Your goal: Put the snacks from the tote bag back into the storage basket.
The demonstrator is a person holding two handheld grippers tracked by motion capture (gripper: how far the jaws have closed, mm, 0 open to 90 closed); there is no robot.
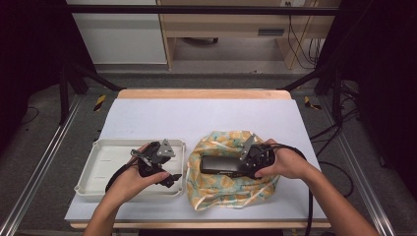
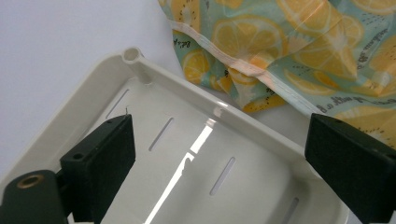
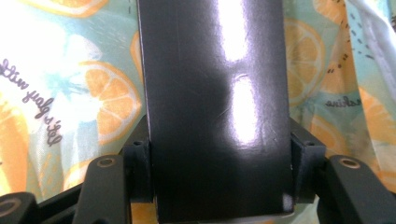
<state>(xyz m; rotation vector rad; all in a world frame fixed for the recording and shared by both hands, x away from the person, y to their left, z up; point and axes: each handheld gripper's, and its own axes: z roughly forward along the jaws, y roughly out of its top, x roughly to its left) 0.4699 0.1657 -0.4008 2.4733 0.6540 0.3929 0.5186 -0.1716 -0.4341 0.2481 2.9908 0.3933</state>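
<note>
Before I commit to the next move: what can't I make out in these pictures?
- Black box: its far end runs off the top edge in the right gripper view; the right claw and hand cover one end in the high view.
- Box print: too small in the high view.
- Tray: near part cut off and hidden by the open left claw.

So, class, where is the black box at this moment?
In the high view the black box lies on the lemon-print cloth, right of the white tray. The right gripper clamps its right end.
</note>
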